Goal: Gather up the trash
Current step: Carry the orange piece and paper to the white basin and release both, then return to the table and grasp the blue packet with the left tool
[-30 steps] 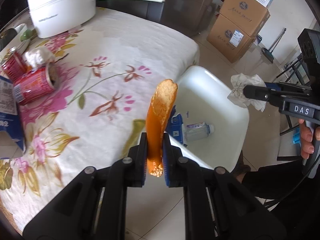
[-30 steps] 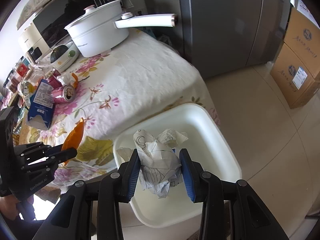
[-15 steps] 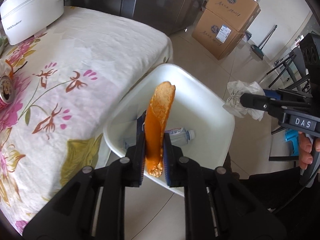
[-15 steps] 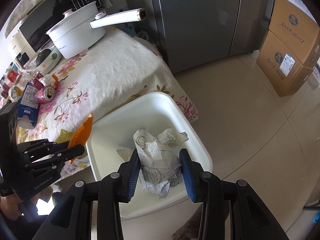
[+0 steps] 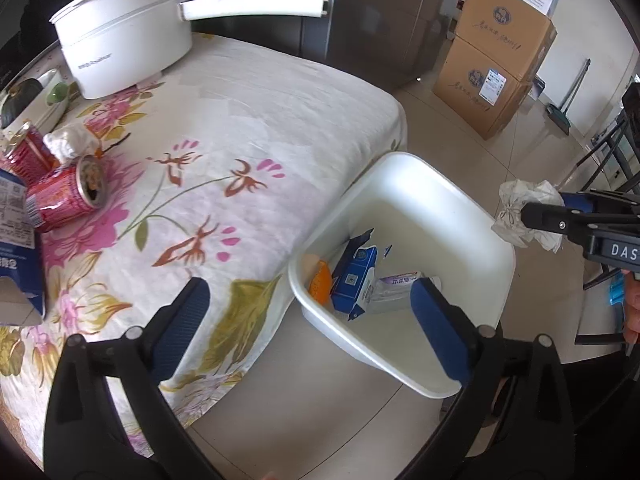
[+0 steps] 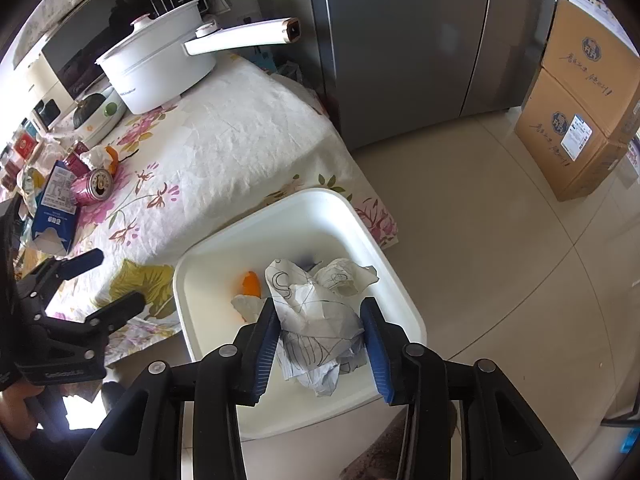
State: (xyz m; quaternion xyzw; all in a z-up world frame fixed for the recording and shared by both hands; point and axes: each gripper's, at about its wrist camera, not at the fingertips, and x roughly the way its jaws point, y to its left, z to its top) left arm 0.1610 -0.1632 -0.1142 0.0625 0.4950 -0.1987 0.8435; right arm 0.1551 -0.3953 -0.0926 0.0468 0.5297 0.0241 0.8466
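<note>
We are in the middle of clearing the table: the orange peel [image 5: 320, 286] lies in the white bin [image 5: 472, 200] beside a blue wrapper [image 5: 354, 276] and a plastic bottle [image 5: 400, 286], and our left gripper [image 5: 308, 316] hangs above the bin's near edge with its jaws spread wide and nothing between them. Our right gripper [image 6: 320, 334] is clamped on the crumpled paper [image 6: 320, 320], its two blue pads pressed into either side of the wad, and it hovers over the bin's near half. The wad is lumpy rather than long; its loose ends fan forward past the pads, toward the bin, so we judge no turning is needed. The next move, as we see it, is to part the right jaws and let the paper fall inside the rim. After that the left can go for the red can [image 5: 66, 196], which lies on its side on the flowered cloth [image 5: 256, 112], open mouth facing the bin, long axis running across the table, beside the blue carton [image 5: 18, 248]
</note>
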